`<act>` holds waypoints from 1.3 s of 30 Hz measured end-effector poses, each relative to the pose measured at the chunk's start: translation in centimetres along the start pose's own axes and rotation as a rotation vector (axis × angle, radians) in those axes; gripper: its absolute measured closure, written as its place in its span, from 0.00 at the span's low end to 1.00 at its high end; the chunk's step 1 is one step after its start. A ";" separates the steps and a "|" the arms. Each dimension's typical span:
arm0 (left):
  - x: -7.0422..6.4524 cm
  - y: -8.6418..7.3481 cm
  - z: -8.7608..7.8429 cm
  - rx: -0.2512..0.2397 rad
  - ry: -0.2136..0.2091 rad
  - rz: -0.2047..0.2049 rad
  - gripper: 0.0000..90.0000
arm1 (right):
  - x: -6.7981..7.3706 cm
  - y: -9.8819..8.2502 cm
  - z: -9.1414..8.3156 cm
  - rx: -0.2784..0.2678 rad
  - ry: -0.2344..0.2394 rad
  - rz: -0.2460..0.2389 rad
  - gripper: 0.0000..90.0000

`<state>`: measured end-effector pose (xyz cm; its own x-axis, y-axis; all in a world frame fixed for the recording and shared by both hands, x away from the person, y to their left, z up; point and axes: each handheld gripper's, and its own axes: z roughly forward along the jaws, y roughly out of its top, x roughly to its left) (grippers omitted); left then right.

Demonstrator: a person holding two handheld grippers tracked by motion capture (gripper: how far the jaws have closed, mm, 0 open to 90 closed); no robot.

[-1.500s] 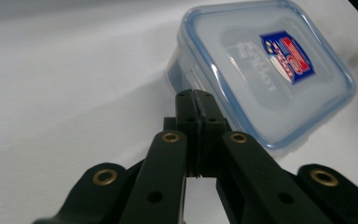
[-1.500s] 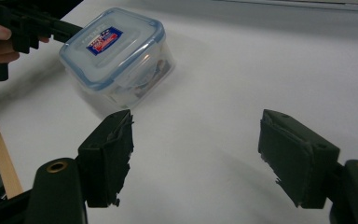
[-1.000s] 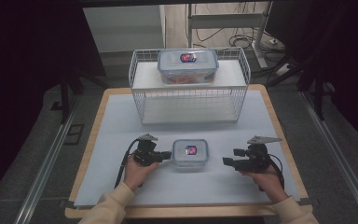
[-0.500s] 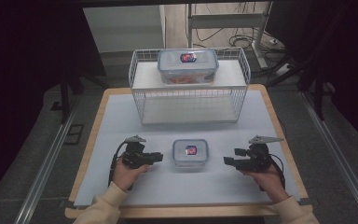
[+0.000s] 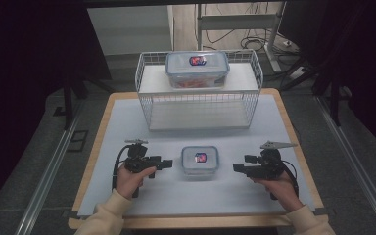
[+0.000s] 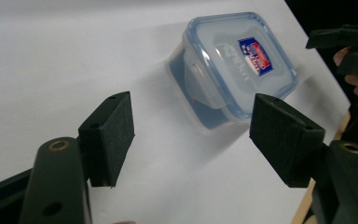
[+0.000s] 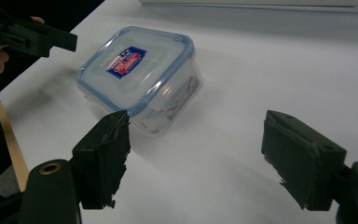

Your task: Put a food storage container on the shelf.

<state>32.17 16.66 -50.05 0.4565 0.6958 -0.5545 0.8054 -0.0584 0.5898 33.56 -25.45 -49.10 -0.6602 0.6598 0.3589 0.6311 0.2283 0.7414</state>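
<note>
A white sheet is spread over a wooden-edged table [image 5: 103, 147] set in a dim room, with a grey floor, metal rails and loose cables [image 5: 235, 34] seen behind it. A small box [image 5: 200, 160] with a blue-rimmed clear lid is placed on the sheet near the table's front edge; a red and blue label is carried on its lid, its writing too small to be read. The left tongs [image 5: 165, 163] are held just left of the small box and the right tongs [image 5: 237, 168] just right of it, both gaping wide and touching nothing. Behind the small box, a white wire basket [image 5: 147, 105] is stood, and a larger box [image 5: 197, 68] with a like label is rested on top.
</note>
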 end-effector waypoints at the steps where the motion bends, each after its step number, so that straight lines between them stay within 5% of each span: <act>1: 0.0 0.1 0.2 0.001 -0.009 -0.011 0.33 | 0.2 0.2 0.1 0.008 -0.002 -0.008 0.24; 8: -0.7 1.0 1.9 0.032 -0.020 -0.025 0.34 | 0.9 0.9 1.3 0.057 0.005 -0.040 0.23; 16: -1.0 1.9 4.2 0.070 -0.081 -0.068 0.38 | 1.3 2.5 2.9 0.110 0.040 0.000 0.27; 23: -1.1 1.9 4.8 0.090 -0.084 -0.073 0.43 | 1.5 3.5 4.4 0.139 0.056 0.032 0.30; 31: -0.9 1.8 4.8 0.091 -0.083 -0.075 0.53 | 1.1 4.0 6.2 0.160 0.079 0.106 0.31; 39: -0.8 1.5 5.4 0.111 -0.101 -0.094 0.52 | 0.0 3.9 7.0 0.172 0.119 0.196 0.31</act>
<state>35.08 12.07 -51.87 0.4086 0.6267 -0.6635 0.8806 -0.0794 0.4672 38.91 -19.54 -50.19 -0.5559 0.6167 0.5575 0.8044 0.2298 0.5479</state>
